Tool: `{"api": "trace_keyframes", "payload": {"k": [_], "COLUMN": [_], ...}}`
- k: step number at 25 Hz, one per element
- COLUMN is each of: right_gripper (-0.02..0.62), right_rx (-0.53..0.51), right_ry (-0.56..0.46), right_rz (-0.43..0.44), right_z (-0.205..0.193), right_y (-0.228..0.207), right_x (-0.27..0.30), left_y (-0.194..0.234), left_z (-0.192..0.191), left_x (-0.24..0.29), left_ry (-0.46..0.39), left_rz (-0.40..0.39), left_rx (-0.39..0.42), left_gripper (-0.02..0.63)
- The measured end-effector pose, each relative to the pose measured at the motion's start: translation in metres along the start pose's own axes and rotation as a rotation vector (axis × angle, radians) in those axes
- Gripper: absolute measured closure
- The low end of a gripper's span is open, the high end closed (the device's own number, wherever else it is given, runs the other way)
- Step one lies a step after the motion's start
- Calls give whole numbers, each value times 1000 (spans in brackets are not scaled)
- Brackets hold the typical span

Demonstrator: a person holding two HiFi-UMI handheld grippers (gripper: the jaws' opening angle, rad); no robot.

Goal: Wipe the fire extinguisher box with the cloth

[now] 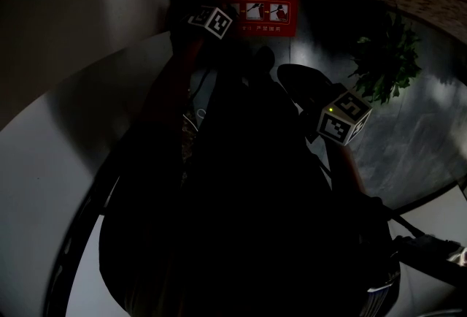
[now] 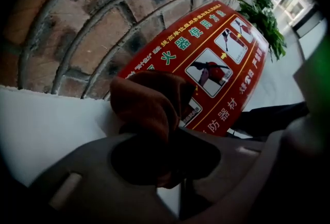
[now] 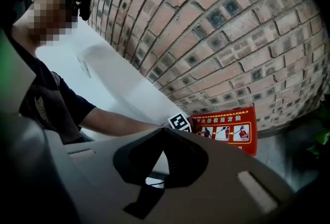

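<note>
The red fire extinguisher box (image 2: 219,55) stands against the brick wall, with white pictograms and yellow print on its face. My left gripper (image 2: 162,136) is shut on a brown-red cloth (image 2: 149,101), and the bunched cloth lies against the box's lower left part. In the dark head view the box (image 1: 257,12) is at the top, with the left gripper's marker cube (image 1: 211,21) at its left edge. My right gripper (image 3: 164,132) is shut with nothing in it, held back from the box (image 3: 227,129). Its marker cube (image 1: 343,117) shows lower right in the head view.
A brick wall (image 3: 216,27) rises behind the box above a white ledge (image 2: 46,130). A green potted plant (image 1: 387,60) stands on the grey floor right of the box. The person's bare forearm (image 3: 118,124) reaches toward the box.
</note>
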State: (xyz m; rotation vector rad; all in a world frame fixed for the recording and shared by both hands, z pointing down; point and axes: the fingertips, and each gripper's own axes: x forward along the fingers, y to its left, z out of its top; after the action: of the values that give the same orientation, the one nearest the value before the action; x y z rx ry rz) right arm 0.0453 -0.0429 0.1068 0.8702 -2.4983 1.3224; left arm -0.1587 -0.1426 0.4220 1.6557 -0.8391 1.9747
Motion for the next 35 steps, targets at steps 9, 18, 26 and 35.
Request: {"api": "trace_keyframes", "payload": {"k": [9, 18, 26, 35], "right_gripper": [595, 595, 595, 595], "right_rx": [33, 53, 89, 83], "right_ry": [11, -22, -54, -62], "right_rz": [-6, -17, -35, -51], "right_z": [-13, -16, -19, -20], "right_y": [-9, -23, -42, -53], "right_x": [-19, -42, -64, -79], "left_y": [-30, -35, -61, -88], "left_z": [24, 31, 56, 88], "left_x": [-6, -8, -13, -21], "left_ry": [34, 88, 74, 26], "left_rz": [-34, 9, 19, 8], "left_rx": [92, 120, 201, 235], "left_gripper": [508, 509, 509, 509]}}
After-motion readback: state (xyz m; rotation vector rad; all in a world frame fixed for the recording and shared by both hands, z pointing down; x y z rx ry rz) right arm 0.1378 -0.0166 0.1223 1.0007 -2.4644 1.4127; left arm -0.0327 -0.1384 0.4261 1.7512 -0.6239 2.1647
